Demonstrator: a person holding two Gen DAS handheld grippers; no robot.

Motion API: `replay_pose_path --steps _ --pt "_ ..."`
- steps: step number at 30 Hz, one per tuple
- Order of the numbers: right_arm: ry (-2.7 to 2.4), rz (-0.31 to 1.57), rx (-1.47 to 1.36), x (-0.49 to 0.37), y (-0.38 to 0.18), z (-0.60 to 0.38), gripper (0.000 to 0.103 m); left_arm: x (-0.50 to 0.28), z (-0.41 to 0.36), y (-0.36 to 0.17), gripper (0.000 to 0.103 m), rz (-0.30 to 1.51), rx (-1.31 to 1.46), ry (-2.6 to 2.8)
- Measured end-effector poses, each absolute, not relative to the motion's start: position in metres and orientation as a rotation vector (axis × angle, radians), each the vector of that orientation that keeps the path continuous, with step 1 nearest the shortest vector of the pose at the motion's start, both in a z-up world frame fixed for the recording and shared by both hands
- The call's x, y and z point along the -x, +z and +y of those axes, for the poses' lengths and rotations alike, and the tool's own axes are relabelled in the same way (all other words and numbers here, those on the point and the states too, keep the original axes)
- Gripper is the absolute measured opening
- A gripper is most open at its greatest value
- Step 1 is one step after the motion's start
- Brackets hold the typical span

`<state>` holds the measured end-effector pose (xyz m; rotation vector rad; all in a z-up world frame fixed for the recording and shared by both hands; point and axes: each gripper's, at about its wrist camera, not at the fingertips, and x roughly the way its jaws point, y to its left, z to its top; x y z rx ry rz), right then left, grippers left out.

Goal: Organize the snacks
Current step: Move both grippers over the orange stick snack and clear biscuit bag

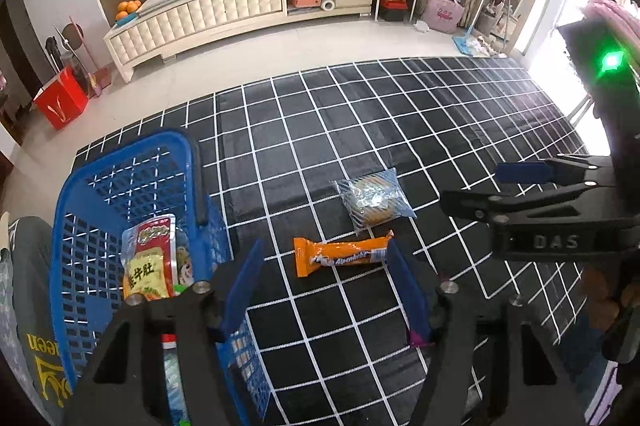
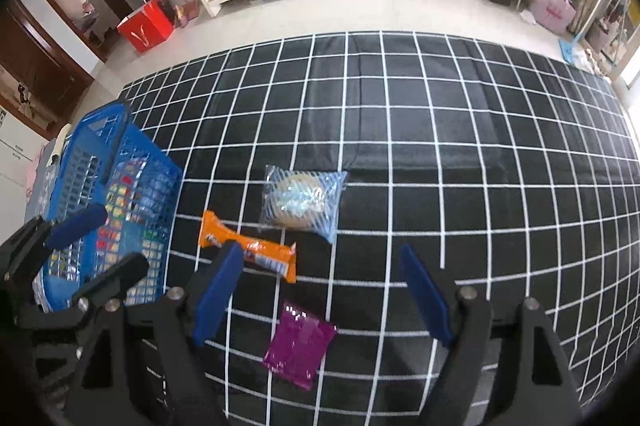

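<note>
On the black white-gridded cloth [image 2: 440, 145] beside one blue plastic basket [image 2: 132, 161] lie three snacks, an orange bar wrapper [image 2: 264, 254], a clear striped bun packet [image 2: 304, 199] and a purple foil pouch [image 2: 298, 348], both left gripper [image 1: 324, 278] and right gripper [image 2: 320, 290] with fingers spread wide and empty.

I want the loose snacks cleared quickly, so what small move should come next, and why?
Probably lower the open right tool onto the purple foil snack packet. It lies between that tool's blue fingers, nearest of three packets on the black grid-patterned cloth, while the blue plastic basket sits to the left.
</note>
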<state>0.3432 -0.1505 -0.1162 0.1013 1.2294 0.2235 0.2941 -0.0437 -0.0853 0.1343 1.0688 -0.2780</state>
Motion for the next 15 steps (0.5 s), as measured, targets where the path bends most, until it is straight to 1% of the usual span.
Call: replay_pose_path --steps 8,15 --pt "0.231 1.291 -0.081 -0.379 -0.144 -0.147 0.084 -0.311 -0.06 -0.111 0.06 1.141 -0.176 -0.243" --pt "0.271 1.364 -0.073 -0.398 -0.172 -0.136 0.084 -0.32 -0.065 -0.137 0.06 1.209 -0.145 -0.225"
